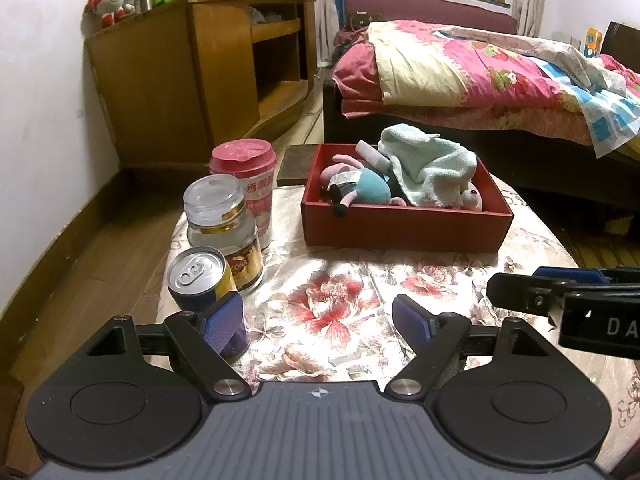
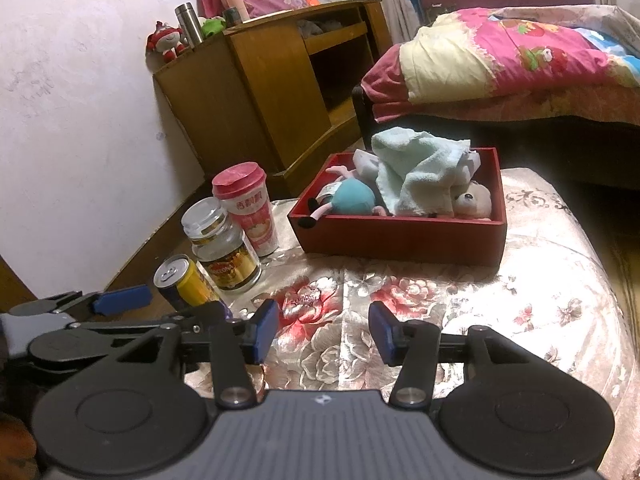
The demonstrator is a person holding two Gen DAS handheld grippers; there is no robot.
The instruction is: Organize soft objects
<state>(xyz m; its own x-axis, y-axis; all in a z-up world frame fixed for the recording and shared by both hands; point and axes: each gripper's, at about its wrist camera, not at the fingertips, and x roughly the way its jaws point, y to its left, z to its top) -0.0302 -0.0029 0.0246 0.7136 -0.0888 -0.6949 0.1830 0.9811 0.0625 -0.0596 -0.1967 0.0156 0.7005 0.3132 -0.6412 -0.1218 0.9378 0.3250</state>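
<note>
A red box (image 1: 404, 226) (image 2: 400, 236) stands at the far side of a floral-covered table. In it lie a pale green towel (image 1: 428, 164) (image 2: 416, 168), a blue and pink plush doll (image 1: 362, 186) (image 2: 352, 196) and a beige plush bear (image 2: 474, 200) half under the towel. My left gripper (image 1: 318, 326) is open and empty, low over the near part of the table. My right gripper (image 2: 322, 334) is open and empty beside it, and shows at the right edge of the left wrist view (image 1: 560, 292).
On the table's left stand a drink can (image 1: 200, 280) (image 2: 184, 282), a glass jar (image 1: 224, 228) (image 2: 224, 248) and a pink-lidded cup (image 1: 248, 184) (image 2: 250, 204). A wooden cabinet (image 1: 192, 80) stands behind at left, a bed (image 1: 500, 80) at right.
</note>
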